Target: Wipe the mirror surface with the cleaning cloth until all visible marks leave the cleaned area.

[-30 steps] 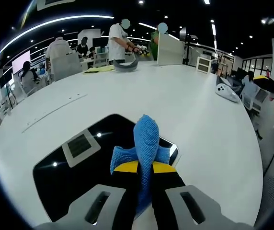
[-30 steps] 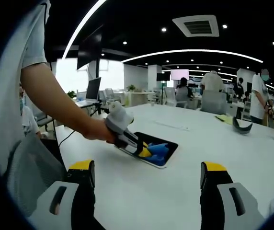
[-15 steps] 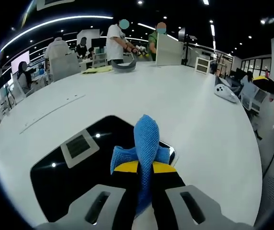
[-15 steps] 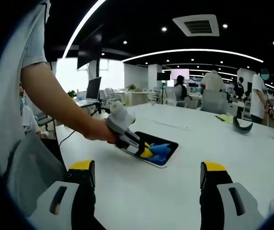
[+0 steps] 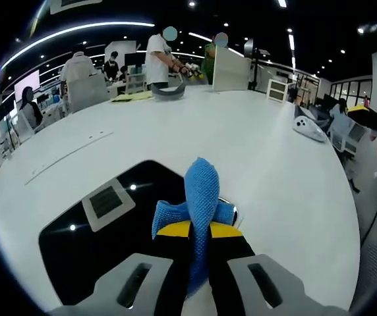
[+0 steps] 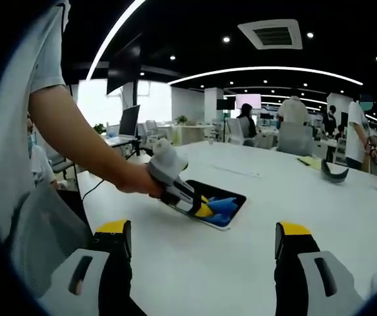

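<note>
One blue cleaning cloth [image 5: 200,197] on one mirror [image 5: 89,240].
Left gripper [image 5: 199,232] clamps the cloth against the glass; right gripper [image 6: 202,238] hovers with jaws spread above the white table [image 6: 254,263].

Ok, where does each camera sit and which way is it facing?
Left gripper view: rides the left gripper, looking along its jaws, shut on the cloth, down at the mirror on the table.
Right gripper view: rides the open right gripper, held off the table, facing the person's arm.
Shared: cloth, mirror, left gripper, table.
</note>
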`<act>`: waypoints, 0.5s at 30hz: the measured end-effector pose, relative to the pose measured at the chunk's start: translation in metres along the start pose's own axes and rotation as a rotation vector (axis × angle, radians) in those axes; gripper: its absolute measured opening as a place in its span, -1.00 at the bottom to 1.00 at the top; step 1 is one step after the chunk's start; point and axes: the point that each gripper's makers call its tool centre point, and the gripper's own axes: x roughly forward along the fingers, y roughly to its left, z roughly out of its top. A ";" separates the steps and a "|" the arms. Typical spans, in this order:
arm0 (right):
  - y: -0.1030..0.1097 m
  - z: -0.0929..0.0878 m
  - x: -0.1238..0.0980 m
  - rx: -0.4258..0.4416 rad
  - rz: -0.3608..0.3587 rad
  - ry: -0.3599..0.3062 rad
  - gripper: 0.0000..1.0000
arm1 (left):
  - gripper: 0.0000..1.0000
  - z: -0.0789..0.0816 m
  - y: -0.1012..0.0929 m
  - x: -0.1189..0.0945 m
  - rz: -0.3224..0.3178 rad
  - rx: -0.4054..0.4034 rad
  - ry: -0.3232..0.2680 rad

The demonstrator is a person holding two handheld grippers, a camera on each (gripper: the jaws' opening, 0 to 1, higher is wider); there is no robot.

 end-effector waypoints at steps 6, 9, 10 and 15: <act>-0.001 0.002 0.000 -0.004 -0.004 -0.005 0.78 | -0.89 0.001 -0.001 0.001 -0.002 0.003 -0.001; -0.001 0.001 -0.001 0.000 -0.006 -0.003 0.78 | -0.89 0.001 -0.002 0.002 -0.004 0.005 0.000; -0.001 0.001 0.000 0.003 -0.004 -0.001 0.78 | -0.89 0.001 -0.002 0.002 -0.004 0.005 -0.001; 0.000 0.001 -0.001 -0.003 -0.003 -0.003 0.76 | -0.89 0.001 -0.003 0.002 -0.006 0.006 -0.003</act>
